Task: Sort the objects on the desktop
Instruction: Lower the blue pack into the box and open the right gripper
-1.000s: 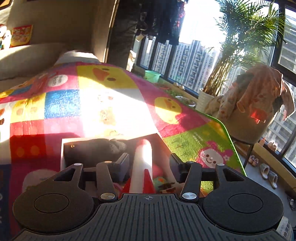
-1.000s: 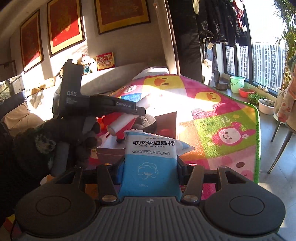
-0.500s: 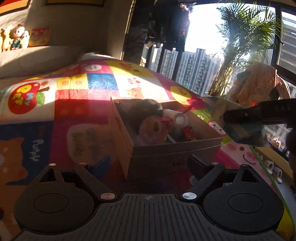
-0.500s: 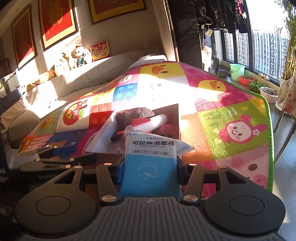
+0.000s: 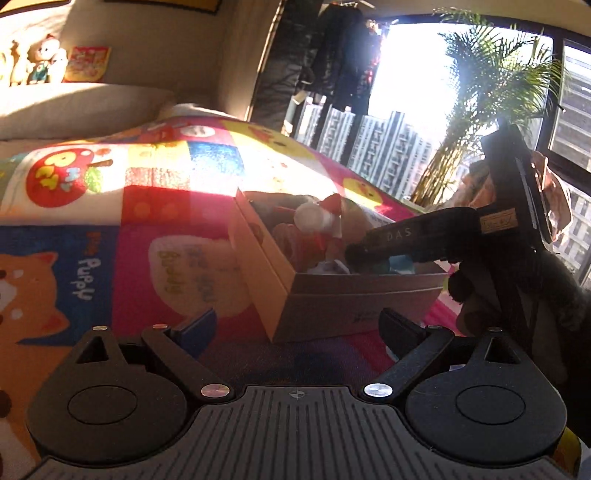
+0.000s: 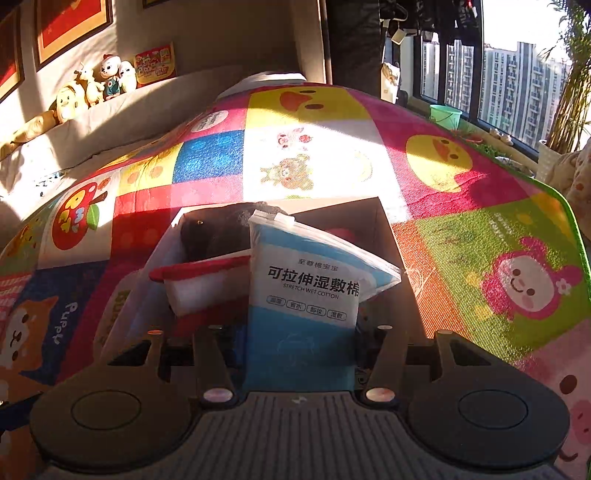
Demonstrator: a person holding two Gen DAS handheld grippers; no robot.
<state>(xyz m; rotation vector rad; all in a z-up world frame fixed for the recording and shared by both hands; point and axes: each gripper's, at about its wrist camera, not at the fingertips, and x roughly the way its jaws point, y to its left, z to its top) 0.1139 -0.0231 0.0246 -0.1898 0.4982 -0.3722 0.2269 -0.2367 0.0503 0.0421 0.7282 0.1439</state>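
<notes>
Blue cotton pack [image 6: 301, 317] clamped between right fingers [image 6: 236, 347].

Low sun through tall windows [image 6: 517, 85]; high-rise blocks outside. Potted palm [image 5: 487, 110] by the glass. Framed red pictures [image 6: 70, 26] on beige wall; plush toys [image 6: 107, 79] along ledge.

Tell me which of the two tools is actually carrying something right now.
The right tool: it is clamped on a blue and white pack of stretch wet cotton over the cardboard box. The left tool is spread wide, holding nothing.
</notes>
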